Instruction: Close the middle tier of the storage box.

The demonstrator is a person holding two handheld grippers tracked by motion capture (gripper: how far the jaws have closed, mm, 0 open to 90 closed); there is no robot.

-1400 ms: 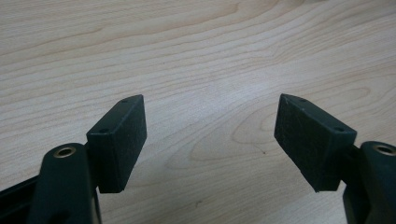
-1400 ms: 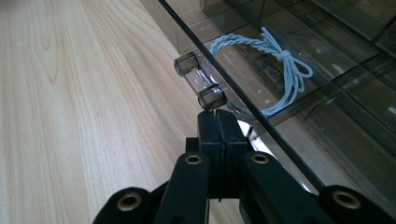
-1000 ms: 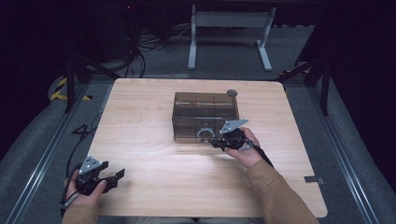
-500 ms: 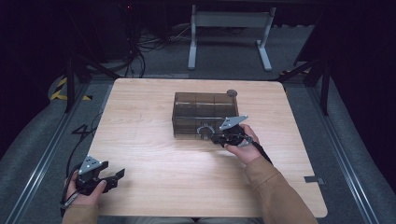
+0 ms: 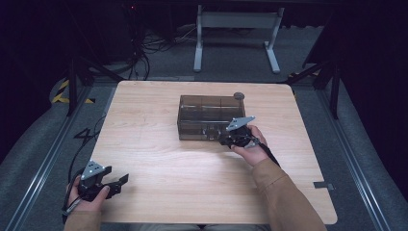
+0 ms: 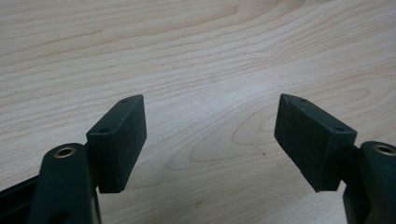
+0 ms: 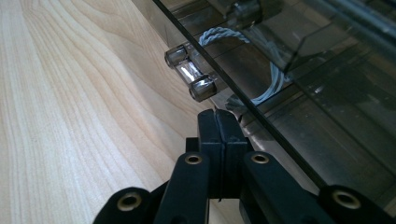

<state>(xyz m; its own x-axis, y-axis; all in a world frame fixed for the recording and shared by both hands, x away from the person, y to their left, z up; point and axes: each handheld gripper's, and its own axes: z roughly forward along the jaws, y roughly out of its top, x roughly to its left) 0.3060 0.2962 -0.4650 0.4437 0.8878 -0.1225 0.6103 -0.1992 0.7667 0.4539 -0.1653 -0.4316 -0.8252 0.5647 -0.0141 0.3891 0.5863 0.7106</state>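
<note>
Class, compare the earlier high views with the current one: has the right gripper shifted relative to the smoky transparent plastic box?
Yes, slightly. The right gripper has slid left along the front wall of the smoky transparent plastic box, jaws shut.

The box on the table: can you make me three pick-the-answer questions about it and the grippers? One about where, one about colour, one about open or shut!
1. Where is the box?
A. near the far middle of the table
B. on the floor
C. at the near left corner

2. What colour is the box?
A. bright red
B. see-through smoky brown
C. white

3. How are the left gripper jaws?
A. pressed together
B. clamped on the box
C. wide apart over bare wood

Answers:
1 A, the high view shows it past the table's middle.
2 B, a pale cord shows through its tinted wall.
3 C, a wide gap shows between the jaws; the right gripper is the shut one.
</note>
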